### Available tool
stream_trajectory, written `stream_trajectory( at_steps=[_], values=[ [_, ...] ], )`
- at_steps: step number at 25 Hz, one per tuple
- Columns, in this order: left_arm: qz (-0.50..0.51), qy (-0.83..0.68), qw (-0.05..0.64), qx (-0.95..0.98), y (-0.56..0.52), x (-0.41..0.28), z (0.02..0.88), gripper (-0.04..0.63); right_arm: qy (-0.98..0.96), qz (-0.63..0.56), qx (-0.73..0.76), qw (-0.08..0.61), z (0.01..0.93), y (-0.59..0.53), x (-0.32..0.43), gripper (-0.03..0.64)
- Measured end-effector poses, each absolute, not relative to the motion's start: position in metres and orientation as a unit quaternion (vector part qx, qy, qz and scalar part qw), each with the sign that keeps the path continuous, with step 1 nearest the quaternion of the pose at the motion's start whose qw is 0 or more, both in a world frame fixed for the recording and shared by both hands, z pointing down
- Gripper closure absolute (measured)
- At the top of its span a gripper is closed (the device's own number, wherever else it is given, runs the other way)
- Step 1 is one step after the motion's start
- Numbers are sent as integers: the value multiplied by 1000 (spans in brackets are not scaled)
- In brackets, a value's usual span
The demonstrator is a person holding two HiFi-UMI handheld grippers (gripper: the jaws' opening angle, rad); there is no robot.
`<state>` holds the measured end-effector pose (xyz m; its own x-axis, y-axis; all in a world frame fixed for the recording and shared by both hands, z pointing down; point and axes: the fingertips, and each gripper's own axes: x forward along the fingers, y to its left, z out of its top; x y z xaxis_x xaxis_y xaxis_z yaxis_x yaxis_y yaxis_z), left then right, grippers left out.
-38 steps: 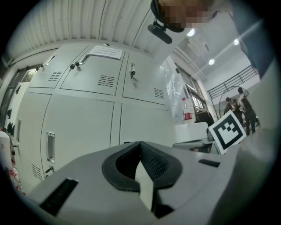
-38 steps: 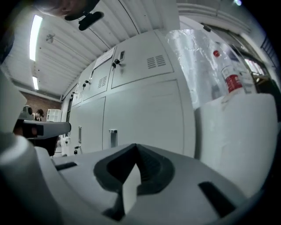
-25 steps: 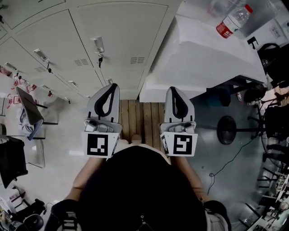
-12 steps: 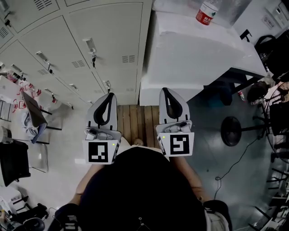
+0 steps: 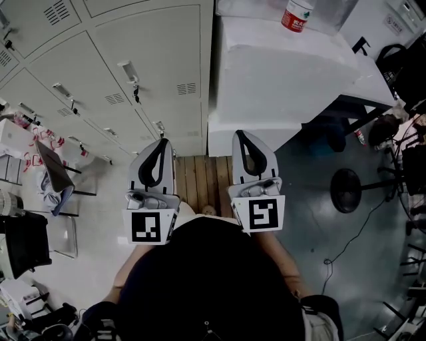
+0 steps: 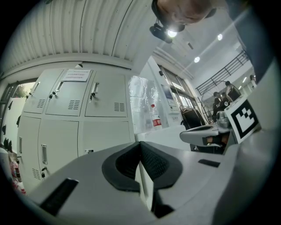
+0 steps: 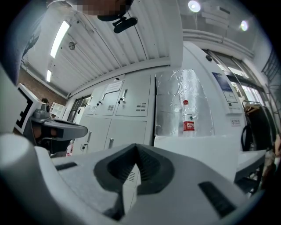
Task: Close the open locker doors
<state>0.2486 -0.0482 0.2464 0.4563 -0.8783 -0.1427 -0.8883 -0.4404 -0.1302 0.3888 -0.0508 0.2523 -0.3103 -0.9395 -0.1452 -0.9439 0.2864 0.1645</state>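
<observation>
Grey floor and a strip of wooden boards (image 5: 200, 178) lie under the person, who faces a bank of pale lockers (image 5: 153, 60), with a white table (image 5: 279, 73) carrying a water bottle (image 5: 296, 14) just to the right of them. Every locker door that the gripper views show in front sits flush in its frame with its handle in place, so as far as these views reach, the closing looks done here. A dark panel (image 5: 53, 170) stands slanted near the foot of the lockers at the far left, and it cannot be told whether that is a door left open; any work left would probably lie that way or out of sight. The doors are upright rectangles with the long axis vertical, and their flat faces turn toward the person. The left tool (image 5: 163, 133) and the right tool (image 5: 243, 136) are both clenched on nothing, pointing roughly level at the lockers and well apart from them, side by side in front of the person's body.
</observation>
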Motion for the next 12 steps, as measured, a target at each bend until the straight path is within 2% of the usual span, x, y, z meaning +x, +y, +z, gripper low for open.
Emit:
stream_trajectory(
  at_steps=[12],
  values=[
    [18, 521, 104, -847, -52, 250, 247, 594, 803, 106, -587, 14, 257, -53, 389, 615]
  ],
)
